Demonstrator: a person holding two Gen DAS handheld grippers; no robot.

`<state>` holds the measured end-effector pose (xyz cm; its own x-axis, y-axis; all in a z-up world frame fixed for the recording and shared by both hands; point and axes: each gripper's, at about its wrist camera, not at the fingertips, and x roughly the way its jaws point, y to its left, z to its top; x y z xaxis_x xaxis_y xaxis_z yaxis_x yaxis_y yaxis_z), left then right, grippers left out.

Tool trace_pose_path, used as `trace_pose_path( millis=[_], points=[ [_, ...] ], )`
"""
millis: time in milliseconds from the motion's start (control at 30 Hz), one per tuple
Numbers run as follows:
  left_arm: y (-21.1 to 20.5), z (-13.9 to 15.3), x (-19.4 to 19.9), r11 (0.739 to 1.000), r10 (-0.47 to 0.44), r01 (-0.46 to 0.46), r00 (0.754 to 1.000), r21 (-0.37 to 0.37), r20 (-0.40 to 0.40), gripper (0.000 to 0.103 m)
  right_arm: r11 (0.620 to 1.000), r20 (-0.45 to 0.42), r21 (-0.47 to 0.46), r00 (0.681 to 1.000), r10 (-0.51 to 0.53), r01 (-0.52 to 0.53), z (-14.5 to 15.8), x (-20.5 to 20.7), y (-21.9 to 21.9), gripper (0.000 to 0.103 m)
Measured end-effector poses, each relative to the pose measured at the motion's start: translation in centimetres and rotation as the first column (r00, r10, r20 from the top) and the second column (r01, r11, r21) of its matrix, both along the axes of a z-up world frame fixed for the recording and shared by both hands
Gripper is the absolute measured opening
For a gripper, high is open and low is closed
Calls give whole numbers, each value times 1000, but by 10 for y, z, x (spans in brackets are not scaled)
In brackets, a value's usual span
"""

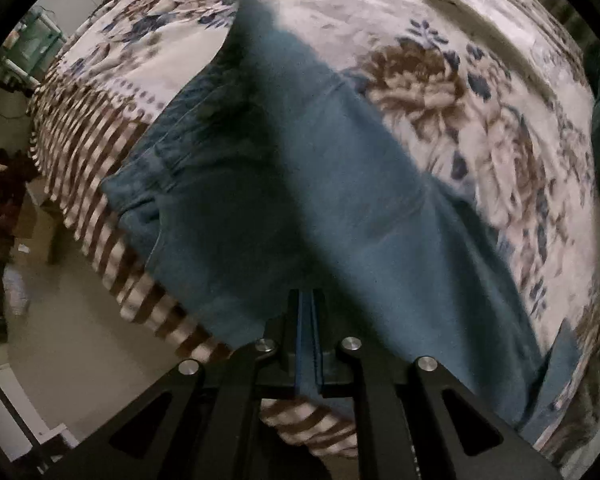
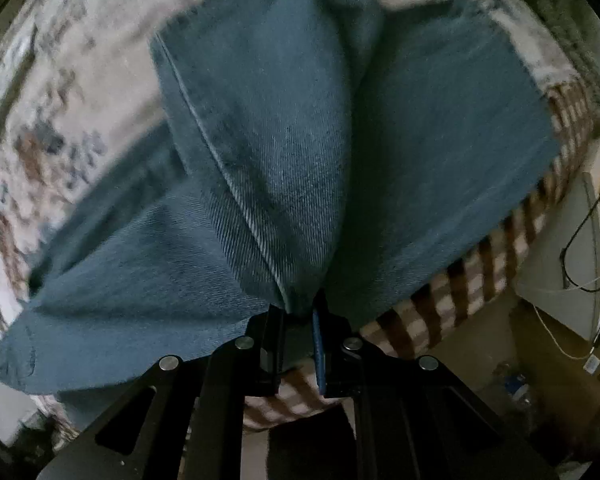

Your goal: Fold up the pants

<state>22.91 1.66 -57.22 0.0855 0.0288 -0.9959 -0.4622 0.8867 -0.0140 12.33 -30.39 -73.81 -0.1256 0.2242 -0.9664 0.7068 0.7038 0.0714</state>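
Note:
Blue denim pants (image 1: 300, 184) lie across a bed with a floral blanket (image 1: 440, 92). My left gripper (image 1: 309, 300) is shut on the near edge of the pants, and the fabric rises from its jaws toward the far side of the bed. In the right wrist view the pants (image 2: 284, 152) hang lifted in a bunched fold. My right gripper (image 2: 306, 310) is shut on that fold at a seam. The leg ends spread to the left and right below it over the blanket (image 2: 60, 100).
The bed's edge has a brown and white striped border (image 1: 84, 168), also in the right wrist view (image 2: 480, 272). Boxes and clutter (image 1: 16, 216) stand on the floor at left. A cable (image 2: 580, 248) hangs by a white wall at right. A long pale object (image 1: 488, 28) lies on the blanket.

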Motion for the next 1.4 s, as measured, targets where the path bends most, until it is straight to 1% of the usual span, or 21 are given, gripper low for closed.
trace_pose_path(
  millis=[67, 133, 167, 200, 267, 333, 367, 433, 500, 533, 633, 767, 833, 967, 1067, 1100, 1200, 1233, 1300, 1333, 1400],
  points=[
    [4, 2, 9, 1000, 12, -11, 1000, -13, 28, 4, 1000, -10, 25, 1000, 11, -10, -5, 1, -2, 14],
    [13, 6, 16, 999, 37, -35, 998, -29, 45, 5, 998, 21, 51, 1000, 22, -23, 4, 6, -5, 24],
    [18, 8, 18, 998, 54, -52, 997, -40, 53, 7, 998, 50, 62, 998, 23, -26, 12, 8, -7, 37],
    [27, 10, 19, 995, 88, -84, 994, -59, 66, 8, 997, 79, 65, 997, 23, -28, 23, 11, -8, 56],
    [45, 13, 18, 983, 156, -145, 984, -114, 91, 22, 998, 139, 57, 990, 24, -32, 43, 16, -9, 69],
    [63, 7, 18, 968, 212, -197, 973, -153, 92, 30, 998, 181, 34, 982, 51, -58, 61, 28, -4, 70],
    [68, 4, 19, 964, 225, -209, 970, -162, 88, 31, 997, 198, 26, 978, 61, -67, 65, 33, 0, 70],
    [87, -11, 21, 944, 281, -264, 958, -199, 62, 31, 996, 227, 25, 971, 78, -86, 67, 49, 13, 70],
    [104, -28, 20, 917, 340, -322, 940, -235, 39, 31, 995, 225, 28, 970, 89, -97, 62, 68, 27, 70],
    [117, -39, 20, 897, 378, -359, 925, -258, 29, 31, 995, 225, 33, 970, 87, -97, 58, 77, 33, 70],
    [137, -52, 18, 875, 430, -404, 902, -268, 44, 31, 996, 218, 31, 973, 79, -88, 44, 95, 54, 70],
    [157, -57, 18, 866, 453, -412, 886, -283, 95, 31, 996, 210, 39, 976, 64, -74, 22, 114, 70, 70],
    [163, -63, 22, 873, 446, -402, 887, -276, 119, 31, 996, 196, 30, 978, 76, -83, 16, 123, 76, 70],
    [172, -75, 30, 879, 431, -386, 895, -278, 119, 32, 994, 188, 17, 977, 104, -110, 12, 134, 84, 70],
    [173, -69, 14, 878, 408, -344, 901, -331, 145, 32, 991, 178, 15, 975, 131, -136, 12, 138, 90, 70],
    [175, -68, 6, 872, 415, -344, 897, -349, 152, 33, 990, 177, 17, 975, 136, -141, 12, 138, 92, 70],
    [186, -74, -22, 816, 484, -369, 857, -444, 176, 44, 987, 163, 11, 974, 159, -163, 12, 139, 98, 70],
    [192, -83, -29, 782, 524, -385, 832, -491, 183, 50, 987, 160, 9, 974, 159, -163, 12, 139, 99, 70],
    [199, -93, -31, 735, 573, -404, 800, -544, 180, 52, 987, 154, 3, 975, 161, -163, 12, 138, 101, 70],
    [201, -97, -28, 723, 586, -407, 789, -558, 184, 55, 986, 153, -1, 975, 164, -166, 12, 139, 102, 70],
    [201, -101, -19, 727, 580, -402, 794, -557, 184, 55, 986, 148, -6, 976, 163, -164, 12, 140, 103, 70]
  ],
)
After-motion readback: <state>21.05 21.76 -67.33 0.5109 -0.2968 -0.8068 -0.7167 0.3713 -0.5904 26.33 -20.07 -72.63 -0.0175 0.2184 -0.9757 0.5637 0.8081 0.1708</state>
